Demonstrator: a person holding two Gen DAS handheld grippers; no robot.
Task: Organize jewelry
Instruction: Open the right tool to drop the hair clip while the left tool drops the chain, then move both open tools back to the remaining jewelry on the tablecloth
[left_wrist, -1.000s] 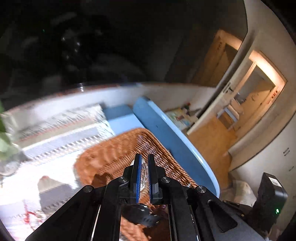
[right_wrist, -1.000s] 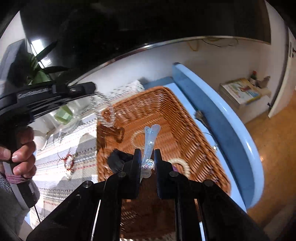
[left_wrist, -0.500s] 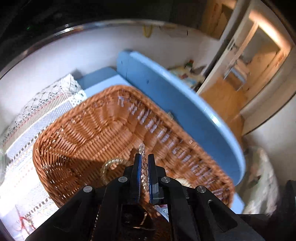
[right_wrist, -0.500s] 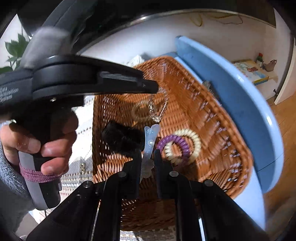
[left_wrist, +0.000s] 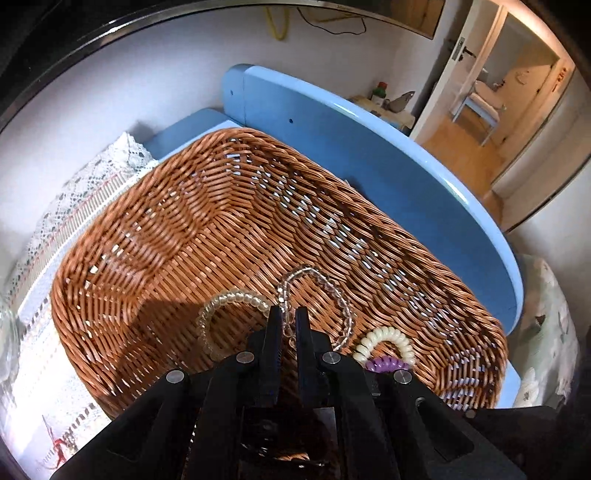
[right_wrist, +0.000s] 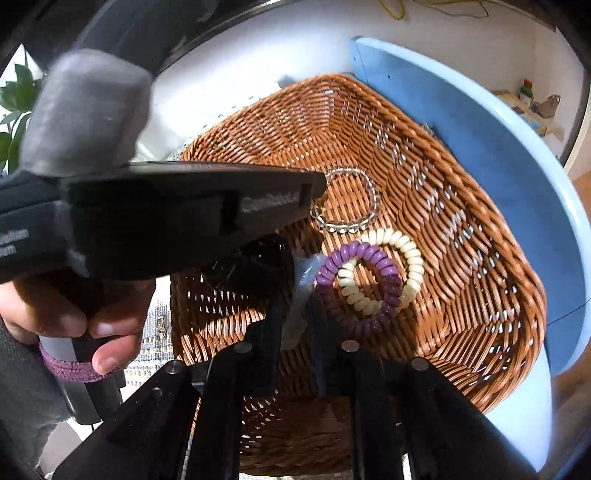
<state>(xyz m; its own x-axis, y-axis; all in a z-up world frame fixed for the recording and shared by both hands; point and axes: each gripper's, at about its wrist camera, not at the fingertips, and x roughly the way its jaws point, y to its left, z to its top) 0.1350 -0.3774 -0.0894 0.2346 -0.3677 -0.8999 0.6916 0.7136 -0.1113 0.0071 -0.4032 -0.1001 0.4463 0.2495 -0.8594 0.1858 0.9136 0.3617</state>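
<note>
Left tongs (left_wrist: 286, 319): jaws nearly together, pinching one end of the clear bead bracelet (left_wrist: 334, 291). The rest of that bracelet now lies on the floor of the wicker basket (left_wrist: 221, 206); a second ago it hung in the air above the rim. Judgement: the lowering is done and only the release remains for this piece.

Right tongs (right_wrist: 297, 310): jaws have parted a little since half a second ago, with the pale translucent hair clip (right_wrist: 301, 291) between them. The view is blurred here, so I cannot tell whether the clip is gripped or merely resting between the fingers.

Basket contents, right wrist view: purple spiral hair tie (right_wrist: 364, 286) and cream spiral hair tie (right_wrist: 397, 264), overlapping, at mid-floor; a black hair accessory (right_wrist: 255, 267) at the left, partly hidden by the left tool. In the left wrist view an amber bead bracelet (left_wrist: 229, 306) lies just left of the tongs.

The basket stands on a lace-trimmed cloth (left_wrist: 74, 192) on the counter, beside a blue board (left_wrist: 369, 155) at its right.
</note>
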